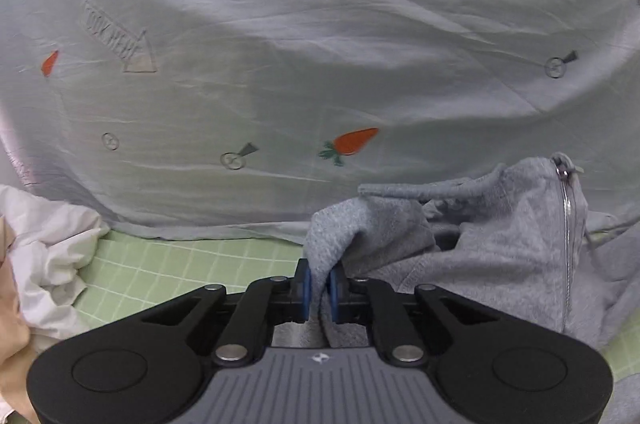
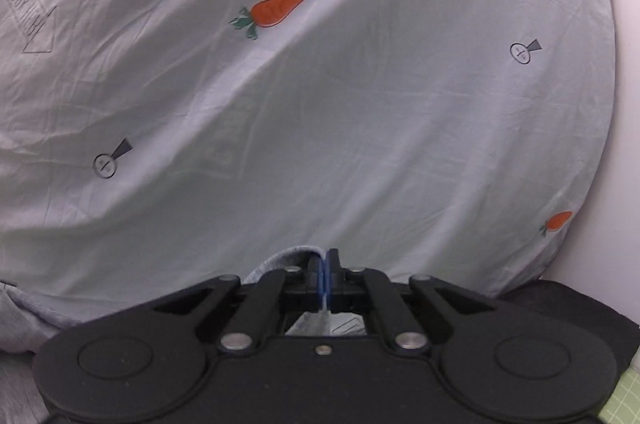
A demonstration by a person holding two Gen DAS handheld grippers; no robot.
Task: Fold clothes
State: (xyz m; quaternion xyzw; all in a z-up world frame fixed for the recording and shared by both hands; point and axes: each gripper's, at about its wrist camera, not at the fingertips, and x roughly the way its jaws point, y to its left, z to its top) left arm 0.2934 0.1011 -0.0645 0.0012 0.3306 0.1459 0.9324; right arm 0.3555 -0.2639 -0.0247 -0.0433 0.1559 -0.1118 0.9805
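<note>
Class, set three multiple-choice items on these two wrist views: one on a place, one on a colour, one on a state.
1. Where is the white crumpled cloth in the left view?
A lower left
B upper right
C centre

2. What colour is the checked mat?
A red
B green
C black

3. What is the left gripper doing?
A open, empty
B shut on the grey hoodie
C shut on a carrot

Answers: A, it lies beside the mat's left edge; B, pale green with white lines; B, grey fabric is pinched between the blue pads.

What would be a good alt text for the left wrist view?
The left hand-held gripper pinches a fold of a grey zip-up sweatshirt above a green checked sheet. Behind lies a pale quilt with carrot prints; crumpled white cloth sits at left.
</note>
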